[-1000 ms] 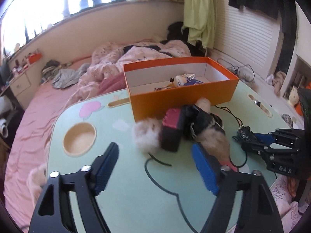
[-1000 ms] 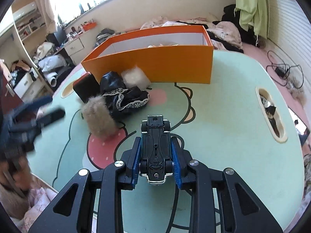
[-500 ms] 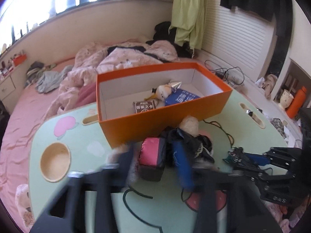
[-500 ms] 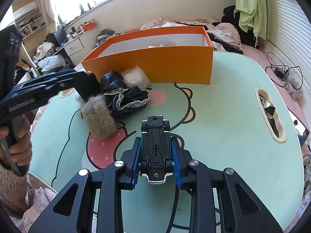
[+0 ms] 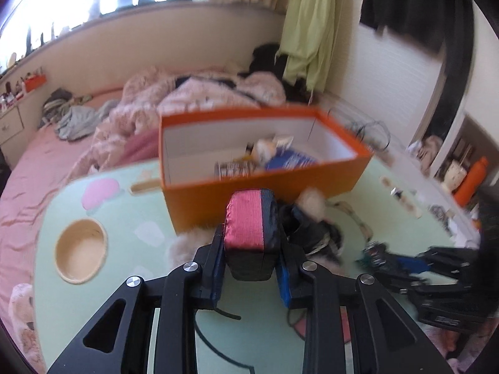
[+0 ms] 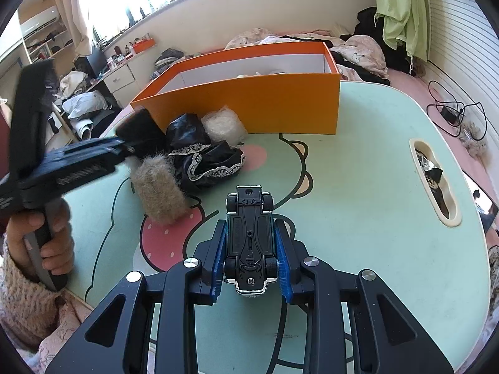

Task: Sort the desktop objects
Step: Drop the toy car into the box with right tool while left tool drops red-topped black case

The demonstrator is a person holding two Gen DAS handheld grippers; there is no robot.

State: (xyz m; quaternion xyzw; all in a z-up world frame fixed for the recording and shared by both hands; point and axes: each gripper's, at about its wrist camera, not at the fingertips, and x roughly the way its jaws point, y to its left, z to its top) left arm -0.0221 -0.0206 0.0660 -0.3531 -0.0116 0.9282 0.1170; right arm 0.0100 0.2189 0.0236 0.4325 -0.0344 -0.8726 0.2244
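My left gripper (image 5: 251, 240) is shut on a pink and black pouch (image 5: 246, 212), held just in front of the orange box (image 5: 265, 187). The right wrist view shows that gripper (image 6: 124, 149) from the side, with the pouch (image 6: 140, 124) dark at its tip. My right gripper (image 6: 249, 227) is shut on a black toy car (image 6: 249, 205), belly up, over the mint-green table (image 6: 358, 187). The orange box (image 6: 249, 103) stands open at the back with a few items inside. A black lace cloth (image 6: 212, 159), a brown fur piece (image 6: 159, 193) and a white fluffy ball (image 6: 223, 123) lie in front of it.
The table has a round cup recess (image 5: 81, 251) at the left and a long slot (image 6: 433, 180) at the right. A person's hand (image 6: 46, 243) in a knit sleeve grips the left tool. A bed with pink bedding (image 5: 37, 168) lies beyond the table.
My left gripper moved forward from open jaws onto the pink and black pouch and shut on it. My right gripper and the toy car stayed where they were.
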